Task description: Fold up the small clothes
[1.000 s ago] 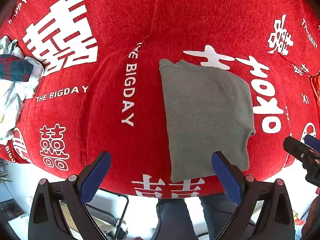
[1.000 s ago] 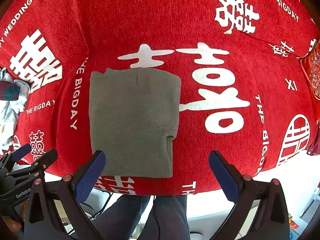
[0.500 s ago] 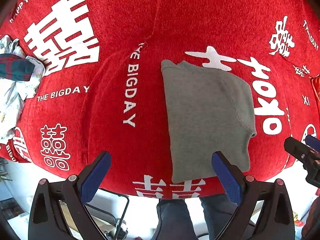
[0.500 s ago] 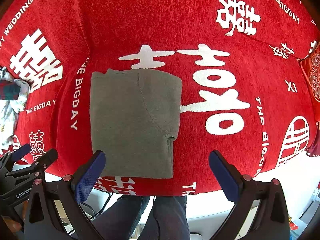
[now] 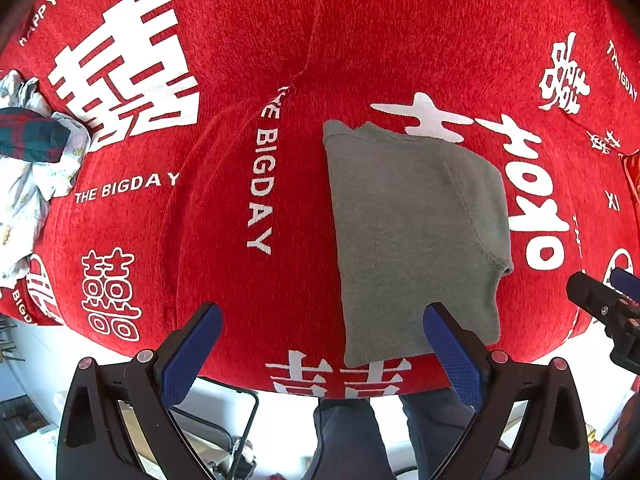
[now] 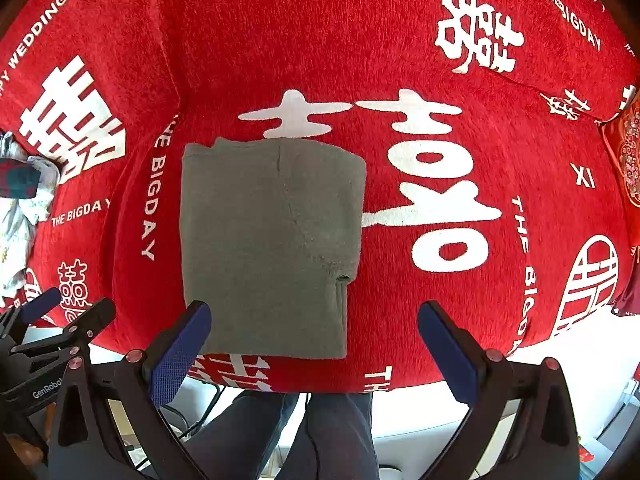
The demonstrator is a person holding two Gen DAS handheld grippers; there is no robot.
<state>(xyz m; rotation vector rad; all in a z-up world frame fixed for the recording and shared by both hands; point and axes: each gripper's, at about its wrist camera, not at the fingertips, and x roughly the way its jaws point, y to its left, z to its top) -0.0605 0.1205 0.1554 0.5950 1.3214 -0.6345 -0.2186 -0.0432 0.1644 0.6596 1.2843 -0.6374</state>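
A grey garment (image 5: 412, 232) (image 6: 268, 248) lies folded into a flat rectangle on a red sofa cover with white lettering (image 5: 260, 60) (image 6: 460, 300). One sleeve is tucked across its right side. My left gripper (image 5: 320, 344) hovers above the sofa's front edge, open and empty, its right finger over the garment's near right corner. My right gripper (image 6: 312, 348) is also open and empty, with its left finger over the garment's near left corner. Each gripper shows at the other view's edge: the right gripper (image 5: 604, 312) and the left gripper (image 6: 44, 332).
A pile of white patterned and dark plaid clothes (image 5: 28, 160) (image 6: 20, 200) lies at the sofa's left end. A red patterned cushion (image 6: 624, 160) sits at the far right. The person's dark-trousered legs (image 6: 288, 432) stand below the sofa edge over a white floor.
Both views have shifted very slightly; the grey garment sits a touch lower in frame. The grippers remain open and the garment has not been touched.
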